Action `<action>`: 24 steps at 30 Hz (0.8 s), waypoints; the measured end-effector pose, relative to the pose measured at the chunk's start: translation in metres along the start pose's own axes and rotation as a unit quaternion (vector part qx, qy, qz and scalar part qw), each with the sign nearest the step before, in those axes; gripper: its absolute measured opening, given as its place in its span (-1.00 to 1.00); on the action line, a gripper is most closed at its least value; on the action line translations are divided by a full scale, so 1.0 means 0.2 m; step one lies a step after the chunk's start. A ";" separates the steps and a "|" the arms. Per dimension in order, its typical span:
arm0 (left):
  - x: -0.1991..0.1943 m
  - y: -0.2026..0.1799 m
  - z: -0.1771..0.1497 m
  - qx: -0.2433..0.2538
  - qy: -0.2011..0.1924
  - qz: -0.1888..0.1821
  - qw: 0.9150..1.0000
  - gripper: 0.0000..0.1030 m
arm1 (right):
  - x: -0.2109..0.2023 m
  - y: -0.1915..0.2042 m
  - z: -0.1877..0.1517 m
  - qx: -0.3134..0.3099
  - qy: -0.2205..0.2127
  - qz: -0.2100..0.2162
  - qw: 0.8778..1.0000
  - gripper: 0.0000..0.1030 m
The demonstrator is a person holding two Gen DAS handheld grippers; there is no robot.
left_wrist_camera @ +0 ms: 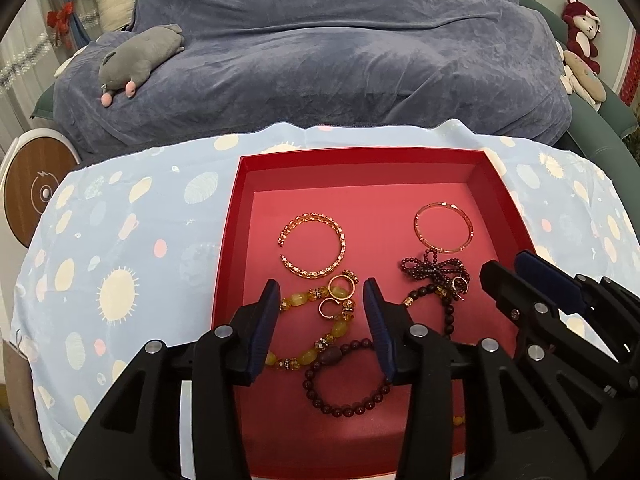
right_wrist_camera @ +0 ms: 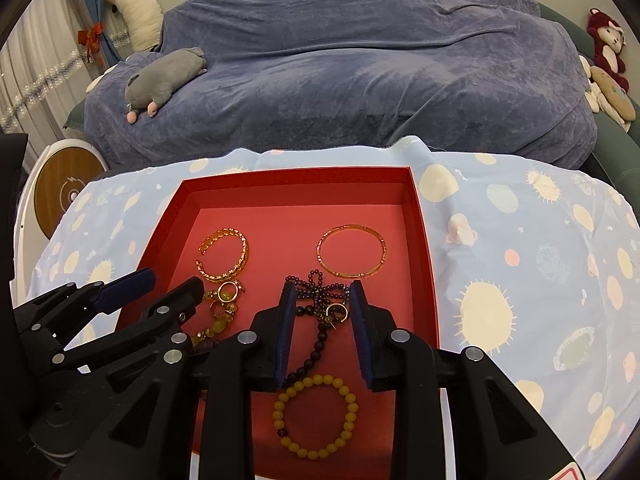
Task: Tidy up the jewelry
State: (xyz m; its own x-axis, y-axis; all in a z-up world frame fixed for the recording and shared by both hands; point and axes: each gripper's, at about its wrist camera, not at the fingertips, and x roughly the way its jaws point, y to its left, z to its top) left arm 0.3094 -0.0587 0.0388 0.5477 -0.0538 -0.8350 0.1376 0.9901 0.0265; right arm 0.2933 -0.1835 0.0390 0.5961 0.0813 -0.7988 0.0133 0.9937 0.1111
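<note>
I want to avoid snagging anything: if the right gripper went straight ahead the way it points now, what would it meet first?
Probably the small gold ring lying on the dark bead necklace, right between the open right gripper fingers; depth is hard to judge, so it may reach the beads first.

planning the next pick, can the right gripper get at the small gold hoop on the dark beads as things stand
Probably yes: the right gripper is open, and the gold hoop lies between its jaws on the dark bead strand, nothing covering it. The beads might get pinched too.
</note>
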 end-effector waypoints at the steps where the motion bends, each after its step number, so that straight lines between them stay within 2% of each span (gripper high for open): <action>1: -0.02 0.00 0.00 -0.001 -0.002 0.000 1.000 -0.20 | -0.02 0.00 0.00 0.000 -0.001 -0.001 1.000 -0.46; 4: -0.08 0.00 -0.02 -0.002 -0.006 0.002 1.000 -0.18 | -0.08 0.01 -0.01 0.002 -0.005 -0.003 1.000 -0.43; 7: -0.14 0.02 -0.04 -0.009 -0.009 -0.001 1.000 -0.14 | -0.15 0.01 -0.03 0.008 -0.008 -0.006 1.000 -0.29; 11: -0.25 0.04 -0.08 -0.015 -0.018 0.002 1.000 0.00 | -0.26 0.02 -0.07 0.009 -0.016 -0.010 1.000 -0.20; 24: -0.54 0.07 -0.30 -0.011 -0.035 0.003 0.999 0.08 | -0.58 0.10 -0.30 0.003 -0.030 -0.021 0.999 -0.18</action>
State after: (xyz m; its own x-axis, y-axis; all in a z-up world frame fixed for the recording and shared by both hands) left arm 0.2022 -0.0319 0.0973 0.6052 -0.0566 -0.7941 0.1166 0.9930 0.0181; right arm 0.1766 -0.1678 0.0998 0.6415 0.0346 -0.7663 0.0446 0.9956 0.0824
